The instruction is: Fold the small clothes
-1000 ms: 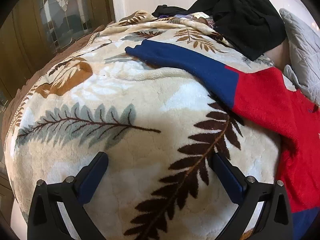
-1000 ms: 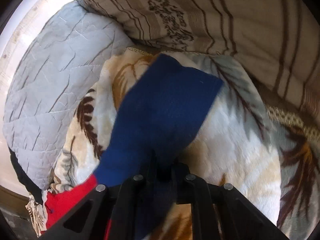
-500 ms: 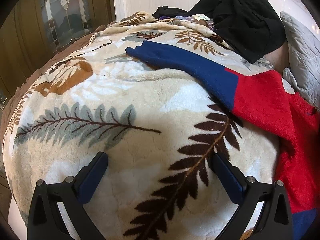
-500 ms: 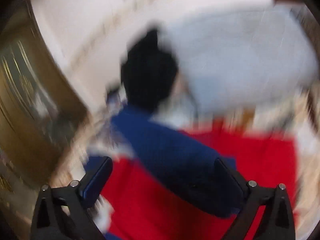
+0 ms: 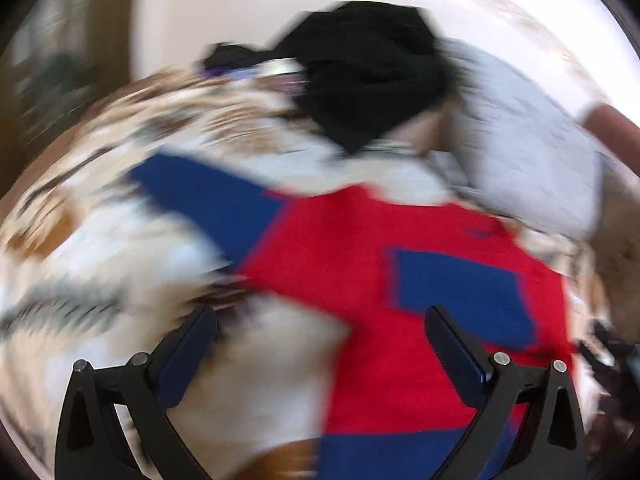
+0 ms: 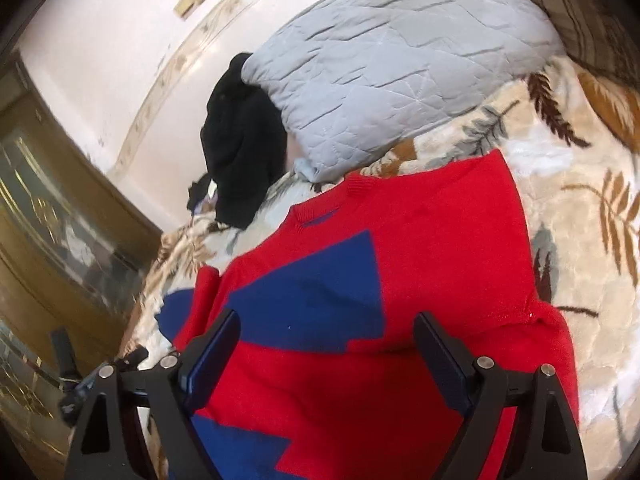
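A red sweater with blue sleeves lies flat on a leaf-patterned blanket. One blue sleeve is folded across the red chest; it also shows in the blurred left wrist view. The other blue sleeve stretches out to the left. My right gripper is open and empty above the sweater's lower body. My left gripper is open and empty above the sweater's left edge.
A grey quilted pillow lies beyond the sweater's collar, with a pile of black clothing beside it; the pile also shows in the left wrist view. A wooden cabinet stands past the bed's left edge.
My right gripper let go of the blue sleeve, now folded over the red chest, and opened. My left gripper has swung right toward the sweater; its view is blurred.
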